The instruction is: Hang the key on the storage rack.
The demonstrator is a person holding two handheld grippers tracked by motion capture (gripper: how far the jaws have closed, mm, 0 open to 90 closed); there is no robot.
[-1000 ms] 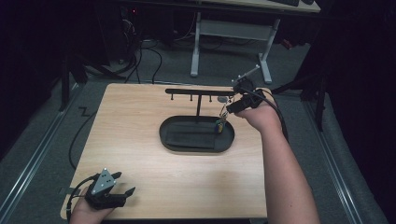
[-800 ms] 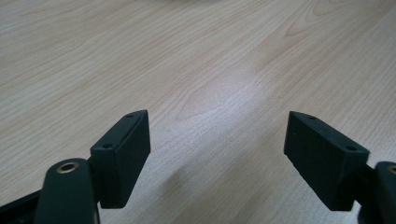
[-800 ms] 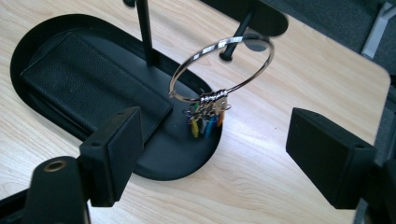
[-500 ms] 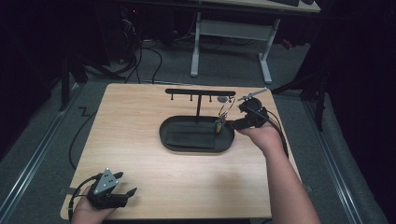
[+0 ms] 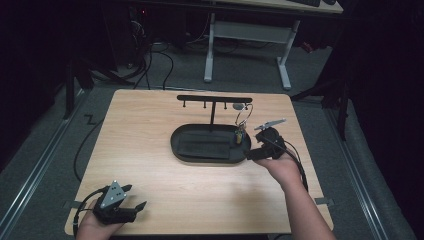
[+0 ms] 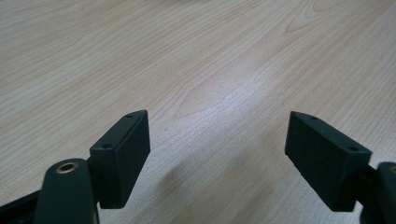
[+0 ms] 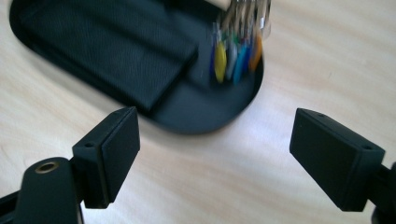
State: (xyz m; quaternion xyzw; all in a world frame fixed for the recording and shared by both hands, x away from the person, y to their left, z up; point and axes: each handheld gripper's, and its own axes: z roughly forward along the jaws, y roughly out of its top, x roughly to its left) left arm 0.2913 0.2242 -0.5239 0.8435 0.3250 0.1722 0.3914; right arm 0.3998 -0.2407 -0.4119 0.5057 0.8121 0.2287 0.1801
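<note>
A bunch of keys with coloured tags (image 5: 240,134) hangs on a wire ring from the right end of a black T-shaped hook rack (image 5: 214,99). The rack stands in a black oval tray (image 5: 180,150). My right gripper (image 5: 250,151) sits low beside the tray's right end, pointing at it. In the right gripper view the jaws (image 7: 215,154) stand wide and have just been opening, with nothing between them. The tags (image 7: 236,58) dangle ahead over the tray (image 7: 201,112). My left gripper (image 5: 135,196) rests open at the near left corner, and its own view (image 6: 217,154) has bare wood between the jaws.
The wooden table (image 5: 150,125) stands over a grey floor. A flat black mesh insert (image 7: 107,51) lies inside the tray. A white desk frame (image 5: 250,35) and loose cables (image 5: 165,60) lie beyond the far edge.
My right hand has dropped and drawn back from the rack's right hook to the tray's right end. The keys stay hanging on the rack. The left gripper has not moved.
</note>
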